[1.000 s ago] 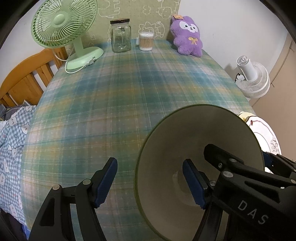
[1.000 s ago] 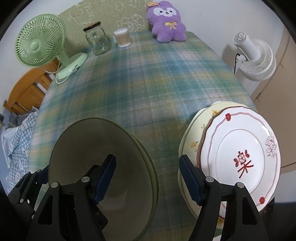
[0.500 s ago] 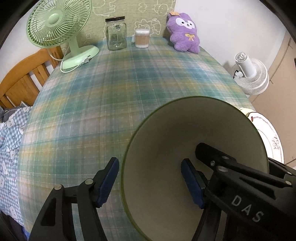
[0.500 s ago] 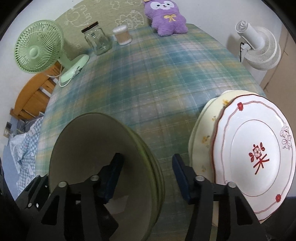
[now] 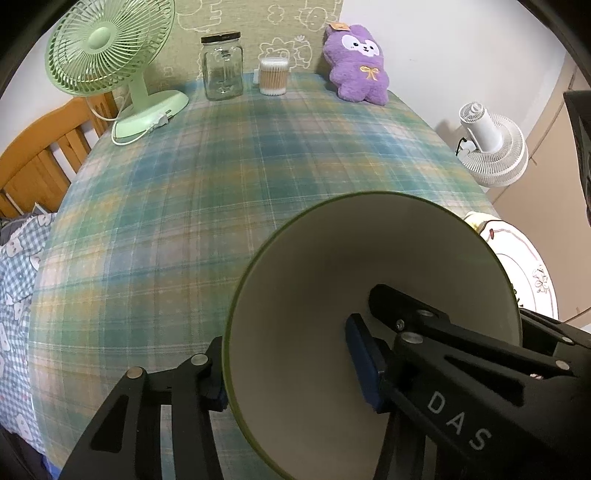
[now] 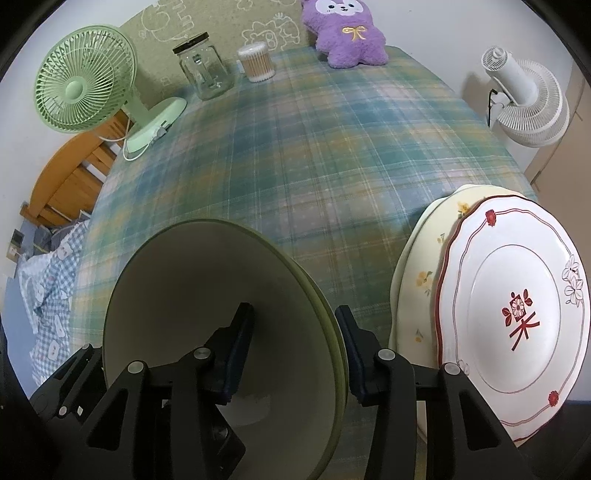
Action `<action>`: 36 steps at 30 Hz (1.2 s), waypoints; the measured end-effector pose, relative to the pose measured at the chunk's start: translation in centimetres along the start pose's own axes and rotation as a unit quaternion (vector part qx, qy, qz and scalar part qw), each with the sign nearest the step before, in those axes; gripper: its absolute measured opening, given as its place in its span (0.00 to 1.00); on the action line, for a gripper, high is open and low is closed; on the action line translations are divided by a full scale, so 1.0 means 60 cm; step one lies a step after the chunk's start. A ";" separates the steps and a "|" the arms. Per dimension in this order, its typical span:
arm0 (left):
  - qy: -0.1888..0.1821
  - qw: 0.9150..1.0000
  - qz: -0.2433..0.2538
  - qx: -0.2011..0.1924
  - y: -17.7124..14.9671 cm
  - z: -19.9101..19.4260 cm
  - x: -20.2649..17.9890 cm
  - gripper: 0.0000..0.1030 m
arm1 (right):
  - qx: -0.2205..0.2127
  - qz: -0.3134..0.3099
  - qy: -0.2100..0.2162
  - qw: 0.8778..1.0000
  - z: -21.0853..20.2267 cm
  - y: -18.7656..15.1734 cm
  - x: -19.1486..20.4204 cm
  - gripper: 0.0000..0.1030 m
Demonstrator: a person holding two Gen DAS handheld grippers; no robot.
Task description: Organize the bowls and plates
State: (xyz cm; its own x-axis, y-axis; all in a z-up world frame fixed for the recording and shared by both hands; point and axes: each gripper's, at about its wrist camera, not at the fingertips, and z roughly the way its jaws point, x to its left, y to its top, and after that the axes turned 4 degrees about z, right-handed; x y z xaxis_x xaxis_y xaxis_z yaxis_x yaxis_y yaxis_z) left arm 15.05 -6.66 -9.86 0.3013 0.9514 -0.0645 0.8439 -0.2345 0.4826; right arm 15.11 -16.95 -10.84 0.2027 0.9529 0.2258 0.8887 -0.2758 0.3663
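Right wrist view, table: plaid-clothed table (image 6: 332, 155) fills the frame; the task's ware sits at its near edge.
Plates: red-rimmed plate (image 6: 517, 317) lies on top of a cream floral plate (image 6: 421, 280), stacked, just beside the right tongs on their right.
Bowl: large green-rimmed bowl (image 6: 192, 295) sits near-left of the plates, apart from them; a second rim line under its right edge suggests another bowl nested beneath, not certain.
Key relation: bowl lies between the two tools, each straddling the rim on its own side; bowl is round, so no long axis to align; both hands equally near.
Right gripper (image 6: 291, 347): jaws closing, one finger inside the bowl, one outside, right-hand wall between them; pads do not look pressed on yet.
Left gripper (image 5: 288, 373): jaws closing across the bowl (image 5: 369, 295) wall on its left side, one finger outside the rim, one inside; outer pad is tight to the wall, inner pad shows a gap.
Judgement: next is a two-sided pinch and level lift; uneven closing could tip the bowl.
Hidden: bowl's base and its contact with the cloth; outer left pad mostly behind the rim; plate stack cut off at frame edge.
Background: green fan (image 6: 85, 85), glass jar (image 6: 203, 70) and plush (image 6: 347, 33) well apart at the far edge.
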 end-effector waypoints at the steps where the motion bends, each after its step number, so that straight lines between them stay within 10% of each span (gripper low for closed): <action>1: -0.002 1.000 -0.001 -0.001 -0.001 0.000 0.001 0.52 | 0.001 -0.002 -0.002 1.000 0.000 0.001 0.002 0.47; 36: -0.015 0.999 -0.007 -0.035 0.003 -0.086 0.037 0.49 | -0.044 -0.013 -0.021 0.999 -0.081 -0.007 0.067 0.47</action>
State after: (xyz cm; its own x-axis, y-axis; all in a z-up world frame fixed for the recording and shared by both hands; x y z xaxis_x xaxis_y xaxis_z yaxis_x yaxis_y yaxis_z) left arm 13.61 -3.59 -5.42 0.3037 0.9479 -0.0965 0.8149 -0.2059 0.5419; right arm 13.54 -13.62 -5.69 0.1983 0.9638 0.1780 0.8548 -0.2589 0.4497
